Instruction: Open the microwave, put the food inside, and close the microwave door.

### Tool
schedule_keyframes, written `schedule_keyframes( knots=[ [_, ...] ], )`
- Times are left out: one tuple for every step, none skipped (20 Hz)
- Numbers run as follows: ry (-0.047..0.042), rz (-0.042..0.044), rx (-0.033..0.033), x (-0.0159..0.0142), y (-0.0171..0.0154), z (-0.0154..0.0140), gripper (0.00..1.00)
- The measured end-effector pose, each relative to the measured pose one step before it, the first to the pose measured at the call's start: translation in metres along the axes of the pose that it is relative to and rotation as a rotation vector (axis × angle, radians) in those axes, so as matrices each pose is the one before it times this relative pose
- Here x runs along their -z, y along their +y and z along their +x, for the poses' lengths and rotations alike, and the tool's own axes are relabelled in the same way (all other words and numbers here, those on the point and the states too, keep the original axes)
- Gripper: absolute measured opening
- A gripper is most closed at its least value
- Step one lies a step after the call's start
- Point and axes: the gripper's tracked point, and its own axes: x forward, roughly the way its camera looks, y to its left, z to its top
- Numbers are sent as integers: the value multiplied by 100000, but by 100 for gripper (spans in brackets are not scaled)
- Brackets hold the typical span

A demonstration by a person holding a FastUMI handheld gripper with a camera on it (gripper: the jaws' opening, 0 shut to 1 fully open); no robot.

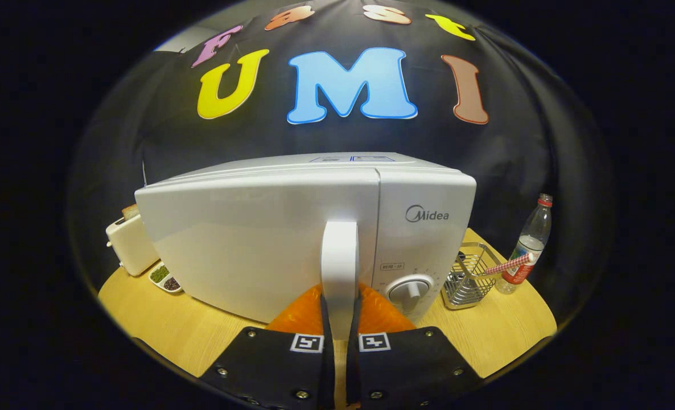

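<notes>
One microwave (258,239) on the wooden surface (161,324), its door slightly ajar. The tongs (340,336) clamp the single vertical door handle (339,267). Alongside: one toaster (130,242), one wire basket (469,276), one bottle (528,245).

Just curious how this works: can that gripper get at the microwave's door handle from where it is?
Likely yes: the gripper looks already closed on the white handle of the microwave, nothing in between.

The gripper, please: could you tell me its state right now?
Gripper: closed on the microwave door handle, one finger on each side of it.
</notes>
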Motion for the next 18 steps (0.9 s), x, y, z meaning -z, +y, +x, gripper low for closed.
schedule_keyframes(
  knots=[
    [-1153,-3409,-747,371,407,-805,8],
    [-1503,-3336,-152,-116,293,-961,8],
    [1110,-1229,-273,336,272,-579,8],
    [1248,1205,-288,353,-57,-381,8],
    [1235,2186,-495,175,97,-404,8],
    [1319,1294,-711,163,283,-473,8],
    [1009,705,-1111,231,452,-489,8],
    [705,295,-1130,257,412,-726,11],
    [860,216,-1397,333,421,-767,18],
    [167,276,-1037,332,516,-885,21],
    [-234,-177,-641,219,443,-844,23],
    [44,-773,-287,291,501,-725,24],
    [59,-940,118,180,467,-704,24],
    [75,-911,93,141,468,-575,24],
    [6,-689,-79,-9,535,-596,24],
    [28,-407,-93,310,443,-573,24],
    [62,-129,-73,109,463,-505,24],
    [83,-222,266,194,407,-553,24]
  ],
)
